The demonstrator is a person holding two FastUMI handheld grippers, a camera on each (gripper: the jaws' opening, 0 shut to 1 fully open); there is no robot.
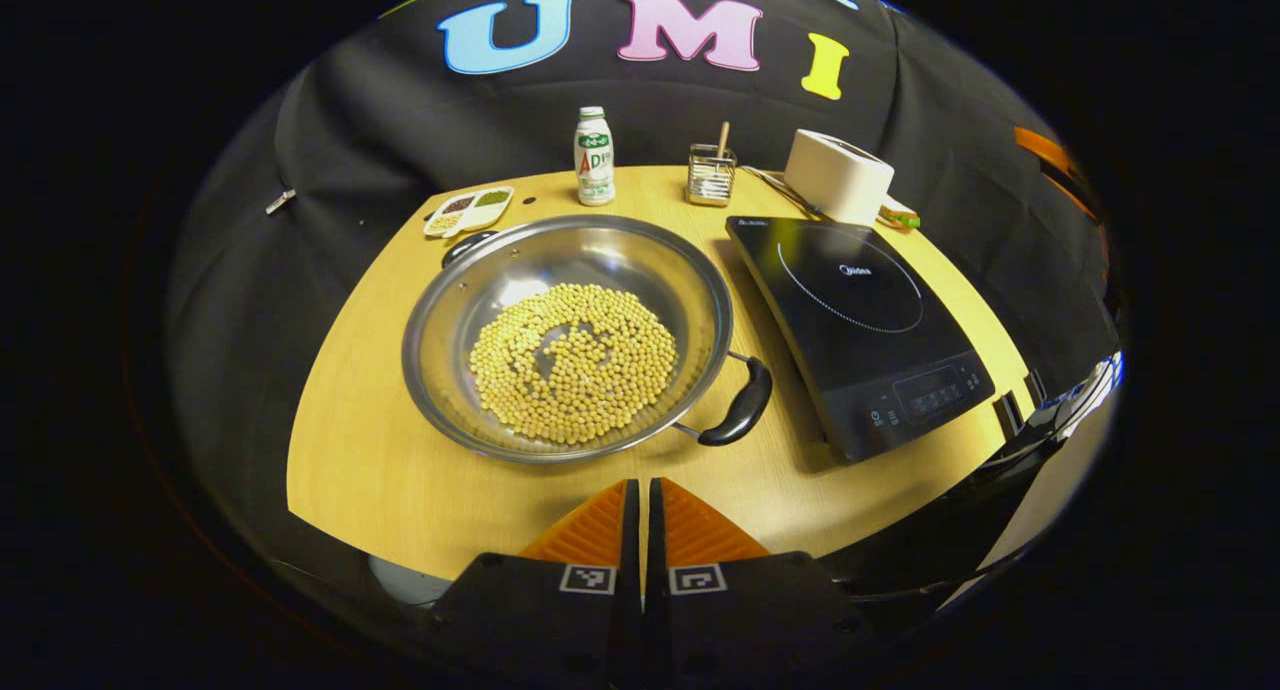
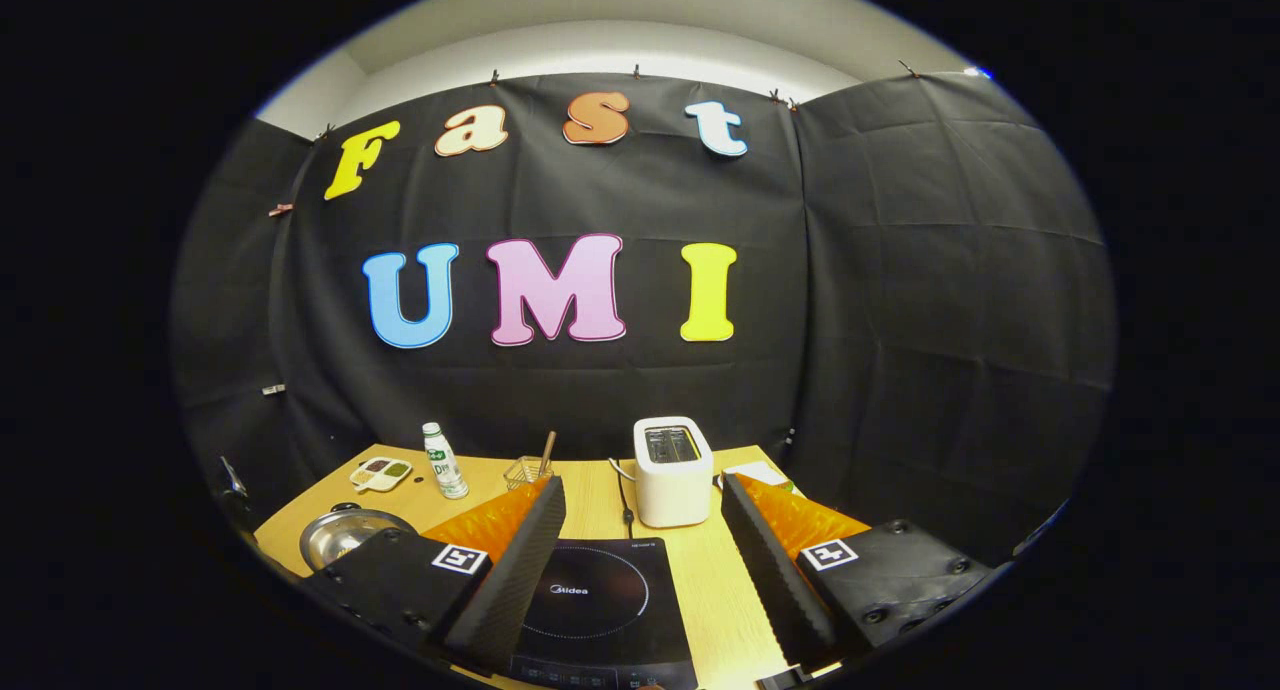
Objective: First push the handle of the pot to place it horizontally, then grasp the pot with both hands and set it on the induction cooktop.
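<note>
So you are at the first step: your left tool (image 1: 641, 515), clenched empty, must nudge the pot (image 1: 567, 335) by its slanted handle (image 1: 738, 408) level, while your right tool (image 2: 640, 540) hangs released over the cooktop (image 2: 600, 600).

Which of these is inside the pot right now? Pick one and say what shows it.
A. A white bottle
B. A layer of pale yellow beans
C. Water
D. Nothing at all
B. In the left gripper view the pot holds a spread of pale yellow beans across its bottom, while the white bottle stands behind it on the table, outside the pot.
</note>
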